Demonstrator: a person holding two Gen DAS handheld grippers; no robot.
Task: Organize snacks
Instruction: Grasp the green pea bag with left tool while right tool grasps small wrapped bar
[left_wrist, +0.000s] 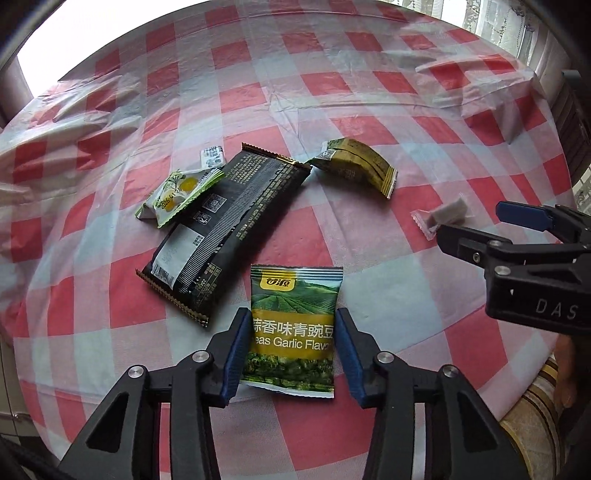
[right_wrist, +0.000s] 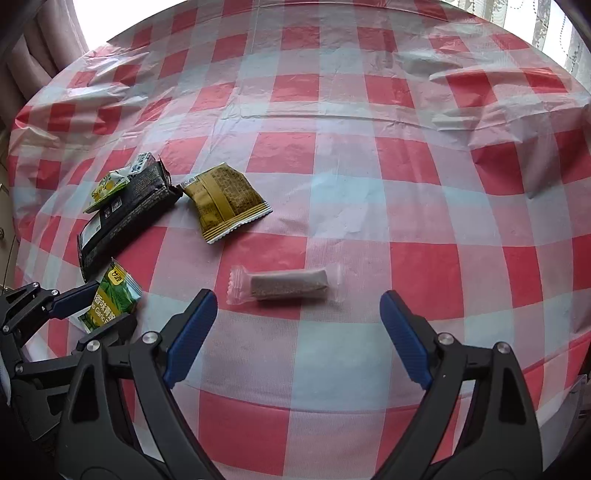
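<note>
A green garlic-pea packet (left_wrist: 293, 328) lies flat between the pads of my left gripper (left_wrist: 292, 325); the jaws stand at its two sides, and whether they press it I cannot tell. It also shows in the right wrist view (right_wrist: 110, 301). A long black packet (left_wrist: 225, 225), a small light-green packet (left_wrist: 177, 195), a tiny white sachet (left_wrist: 212, 155) and an olive-gold packet (left_wrist: 354, 164) lie beyond. My right gripper (right_wrist: 298, 306) is open, just short of a clear-wrapped brown bar (right_wrist: 288, 284). The bar also shows in the left wrist view (left_wrist: 441, 218).
The table has a red-and-white checked plastic cloth (right_wrist: 332, 155), wrinkled at the far edge. Curtains and a bright window lie behind. The table's near edge (right_wrist: 554, 354) curves at the lower right. My right gripper shows at the right of the left wrist view (left_wrist: 480, 225).
</note>
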